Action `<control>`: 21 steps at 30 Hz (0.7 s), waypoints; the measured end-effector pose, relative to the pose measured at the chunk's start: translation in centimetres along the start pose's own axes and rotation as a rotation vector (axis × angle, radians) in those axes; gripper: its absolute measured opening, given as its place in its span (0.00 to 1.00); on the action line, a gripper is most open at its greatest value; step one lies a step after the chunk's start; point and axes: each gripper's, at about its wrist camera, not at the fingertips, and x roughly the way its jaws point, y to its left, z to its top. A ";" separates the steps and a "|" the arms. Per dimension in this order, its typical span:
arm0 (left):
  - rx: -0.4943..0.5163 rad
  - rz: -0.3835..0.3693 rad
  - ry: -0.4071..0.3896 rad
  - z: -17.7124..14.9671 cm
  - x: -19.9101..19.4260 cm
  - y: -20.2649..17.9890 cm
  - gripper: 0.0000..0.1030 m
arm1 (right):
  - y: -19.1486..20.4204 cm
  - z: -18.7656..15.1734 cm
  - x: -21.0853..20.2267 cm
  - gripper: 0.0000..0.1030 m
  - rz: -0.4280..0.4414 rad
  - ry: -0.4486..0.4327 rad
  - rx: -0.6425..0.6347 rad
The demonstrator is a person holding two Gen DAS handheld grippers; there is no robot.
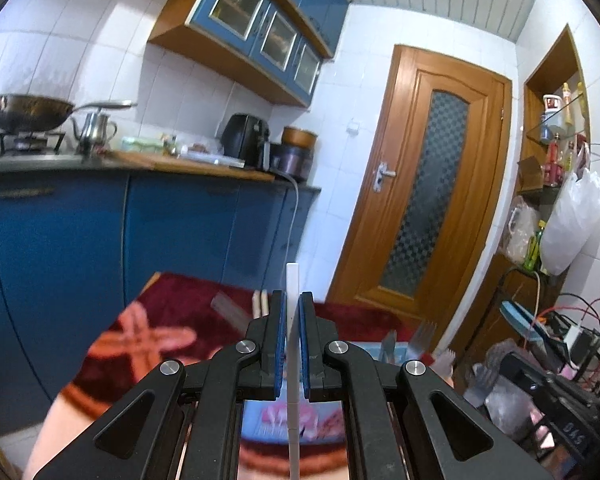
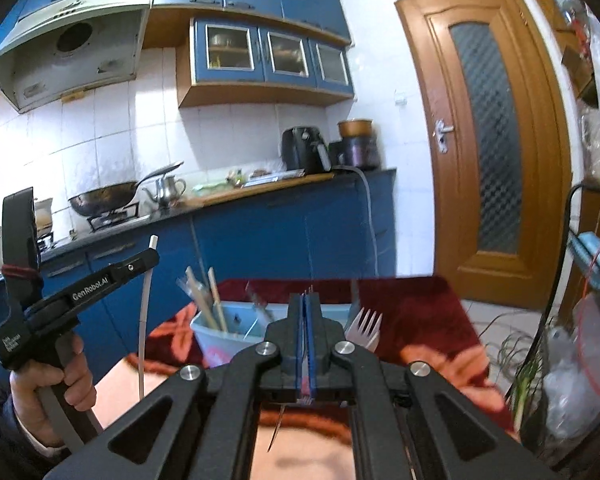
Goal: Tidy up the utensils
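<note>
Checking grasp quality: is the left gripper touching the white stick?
Touching. In the left wrist view the left gripper has both blue pads pressed against the white stick.

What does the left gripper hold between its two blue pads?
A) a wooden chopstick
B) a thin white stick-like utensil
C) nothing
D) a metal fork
B: the left gripper is closed on a thin white utensil that sticks up past the pads, also seen from the right wrist view.

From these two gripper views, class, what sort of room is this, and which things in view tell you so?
Most likely a home kitchen. A wok sits on a gas stove under a range hood, and a blue utensil bin stands on the red-clothed table.
</note>
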 end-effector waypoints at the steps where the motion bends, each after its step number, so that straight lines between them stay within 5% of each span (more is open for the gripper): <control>1: 0.005 0.000 -0.016 0.4 0.3 -0.2 0.06 | -0.1 0.5 0.0 0.03 -0.003 -0.012 -0.002; 10: 0.035 0.026 -0.142 3.3 3.2 -1.2 0.06 | -0.9 5.0 0.5 0.03 -0.071 -0.107 -0.056; 21: 0.039 0.075 -0.214 3.5 7.2 -1.2 0.06 | -1.4 6.6 4.1 0.03 -0.121 -0.114 -0.106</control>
